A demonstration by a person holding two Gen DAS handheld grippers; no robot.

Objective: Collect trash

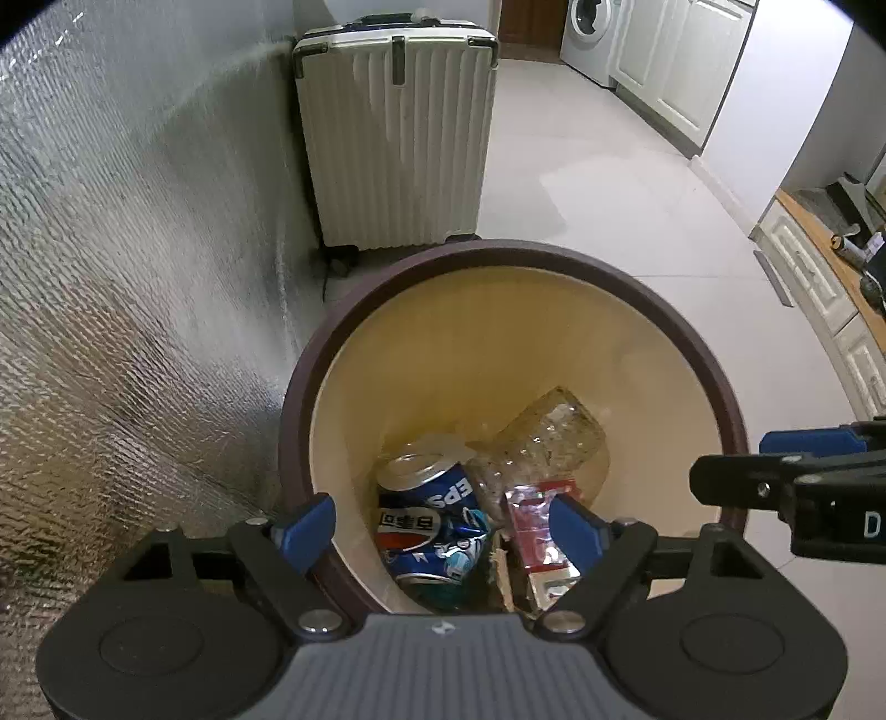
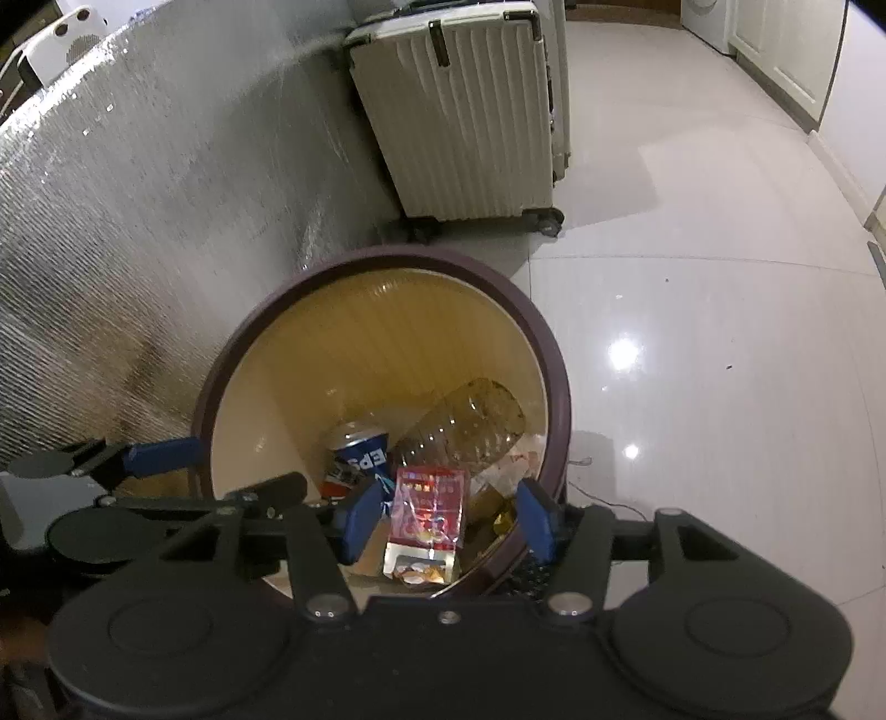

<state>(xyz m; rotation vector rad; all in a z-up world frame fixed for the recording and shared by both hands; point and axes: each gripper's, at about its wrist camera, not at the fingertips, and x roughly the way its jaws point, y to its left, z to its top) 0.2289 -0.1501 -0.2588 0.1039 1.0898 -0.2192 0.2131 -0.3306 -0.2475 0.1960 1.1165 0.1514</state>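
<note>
A round trash bin with a dark brown rim (image 1: 554, 257) and cream inside stands on the floor; it also shows in the right wrist view (image 2: 387, 257). Inside lie crushed blue Pepsi cans (image 1: 429, 515) (image 2: 357, 462), a clear plastic bottle (image 1: 548, 437) (image 2: 465, 423) and a red and white packet (image 1: 540, 531) (image 2: 429, 507). My left gripper (image 1: 443, 526) is open and empty above the bin's near edge. My right gripper (image 2: 446, 523) is open and empty above the bin; it shows at the right of the left wrist view (image 1: 775, 476).
A cream ribbed suitcase (image 1: 396, 144) (image 2: 465, 116) stands behind the bin. A silver foil-covered wall (image 1: 122, 249) (image 2: 138, 221) runs along the left. White tiled floor (image 1: 637, 183) (image 2: 692, 332) spreads right. White cabinets (image 1: 681, 61) and a washing machine (image 1: 590, 39) stand far back.
</note>
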